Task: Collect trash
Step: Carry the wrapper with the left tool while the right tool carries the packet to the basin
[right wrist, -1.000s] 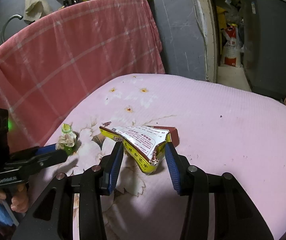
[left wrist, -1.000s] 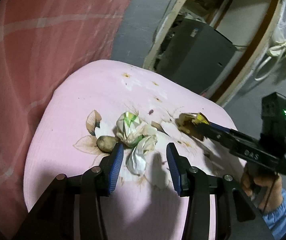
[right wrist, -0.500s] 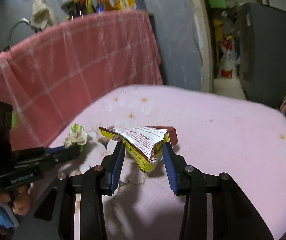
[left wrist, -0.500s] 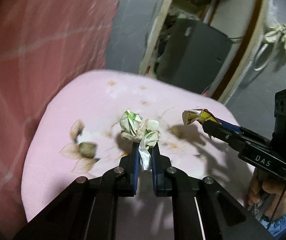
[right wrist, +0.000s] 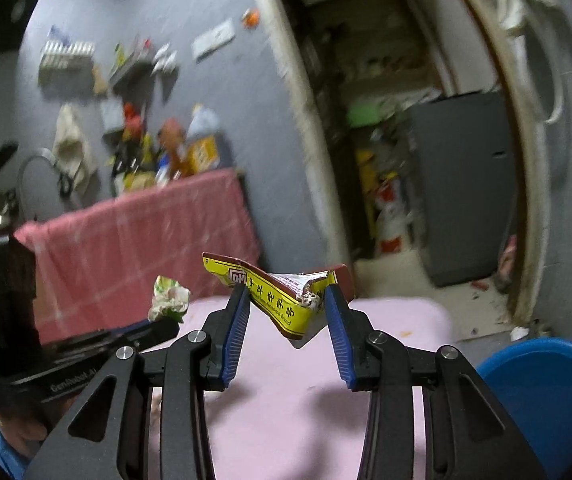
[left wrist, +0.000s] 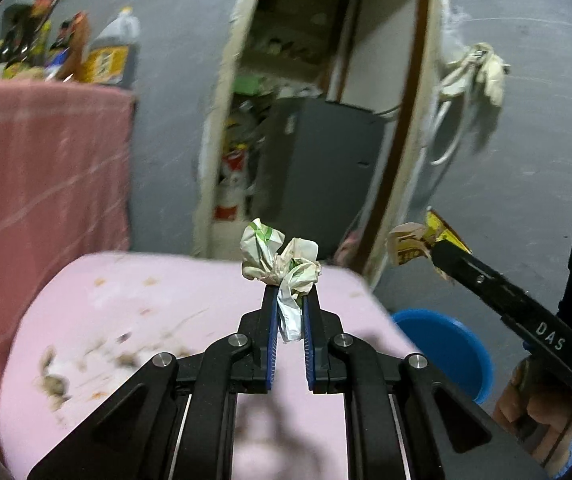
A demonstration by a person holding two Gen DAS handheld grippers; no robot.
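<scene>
A round blue plastic bucket (right wrist: 546,384) is set on the floor right of the pink padded worktop (right wrist: 298,396); a red checked cloth (right wrist: 134,248) is hung behind it.

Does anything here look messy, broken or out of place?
Yes. The yellow packet in the right gripper is torn open and crumpled. The left gripper pinches a wad of wrapper. Brown bits and stains dirty the pink cushion, near its left edge.

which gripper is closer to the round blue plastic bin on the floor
Right. The right gripper, holding a torn yellow packet, is beside the round blue plastic bin; the left gripper, clamping crumpled white paper, is farther over the pink cushion.
</scene>
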